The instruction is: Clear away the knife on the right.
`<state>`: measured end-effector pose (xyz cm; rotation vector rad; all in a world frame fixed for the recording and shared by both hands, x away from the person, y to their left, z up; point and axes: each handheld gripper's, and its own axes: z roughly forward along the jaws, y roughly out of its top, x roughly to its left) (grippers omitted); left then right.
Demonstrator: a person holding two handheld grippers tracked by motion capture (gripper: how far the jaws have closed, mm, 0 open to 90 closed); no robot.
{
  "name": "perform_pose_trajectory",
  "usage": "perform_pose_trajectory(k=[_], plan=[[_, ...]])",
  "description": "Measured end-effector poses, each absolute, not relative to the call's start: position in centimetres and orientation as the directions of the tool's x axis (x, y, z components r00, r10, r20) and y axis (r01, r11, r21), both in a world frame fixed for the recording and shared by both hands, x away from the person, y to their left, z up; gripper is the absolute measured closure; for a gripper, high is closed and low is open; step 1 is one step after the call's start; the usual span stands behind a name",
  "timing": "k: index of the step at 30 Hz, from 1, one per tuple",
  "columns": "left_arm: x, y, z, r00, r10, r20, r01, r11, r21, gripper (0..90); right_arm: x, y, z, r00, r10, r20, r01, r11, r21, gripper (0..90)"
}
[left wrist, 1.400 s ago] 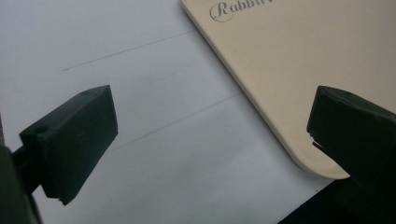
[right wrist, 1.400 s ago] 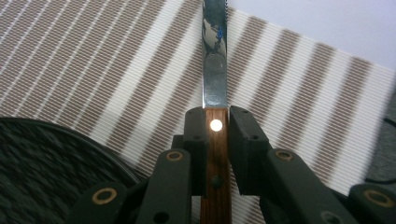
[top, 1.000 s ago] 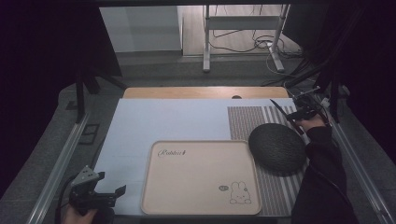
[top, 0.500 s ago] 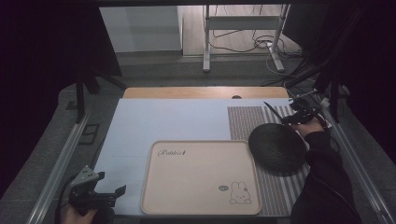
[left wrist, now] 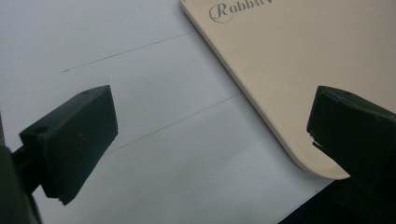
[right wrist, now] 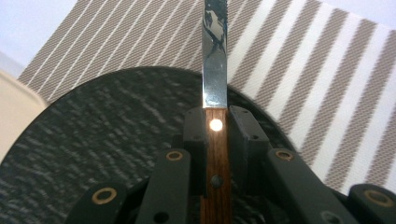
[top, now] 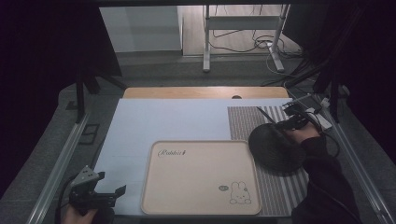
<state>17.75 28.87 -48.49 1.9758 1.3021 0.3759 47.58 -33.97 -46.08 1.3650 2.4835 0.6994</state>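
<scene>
High view, change: the right tool (top: 294,122), clenched on a knife (top: 273,125), has drifted across the striped mat (top: 243,122) between the earlier pictures and now, from the mat's far right edge toward the black plate (top: 275,148); the blade now reaches out over the plate's far rim.
High view, unchanged: the left tool (top: 109,196) rests at the near left corner of the counter (top: 177,116), as before, jaws apart and holding nothing.
High view, meaning: the knife looks to be in transit, probably to be laid beside or on the plate; nothing is set down yet.
High view, edges: the beige tray (top: 201,179) lies just left of the plate, its rim close to the plate's edge, so little room is left on that side of the right tool.
High view, open room: the pale sheet beyond the tray and the bare mat ahead of the right tool are free.

Left gripper view, state: the left tool (left wrist: 210,140) is released, with only the pale sheet between its jaws.
Left gripper view, edge: the tray's (left wrist: 299,70) rounded corner sits just ahead of one jaw; past it the counter drops into dark.

Right gripper view, grip: the right tool (right wrist: 217,126) pinches the wooden handle (right wrist: 215,158) of the knife (right wrist: 215,60), blade pointing straight ahead.
Right gripper view, place: the plate (right wrist: 102,135) lies beneath the tool, and the blade tip stands over the striped mat (right wrist: 317,70).
Right gripper view, room: clear mat ahead and to one side; the tray's corner (right wrist: 14,112) is close on the other.
</scene>
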Motion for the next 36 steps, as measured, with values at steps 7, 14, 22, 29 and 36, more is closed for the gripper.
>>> perform_pose_trajectory(k=[7,14,22,29,36], plan=[[17.7,28.9,-48.5,0.446,0.884,-0.143,0.671,-0.224,0.707,1.9,46.2,-32.3,-46.2,-0.579,0.814,0.039,0.714,0.484,0.506,77.4],[17.7,28.8,-48.5,0.445,0.885,-0.14,0.671,-0.225,0.707,1.9,44.8,-30.6,-46.5,-0.615,0.787,0.046,0.695,0.514,0.503,77.4],[17.8,28.8,-48.5,0.443,0.886,-0.138,0.671,-0.226,0.706,1.9,43.2,-29.3,-47.0,-0.638,0.767,0.073,0.688,0.525,0.501,77.4],[17.8,28.8,-48.5,0.443,0.886,-0.138,0.671,-0.225,0.706,2.0,41.3,-27.6,-47.3,-0.676,0.732,0.084,0.666,0.558,0.495,77.4],[17.8,28.8,-48.5,0.442,0.886,-0.139,0.672,-0.225,0.706,2.0,39.3,-25.9,-47.4,-0.711,0.697,0.094,0.641,0.586,0.496,77.4]])
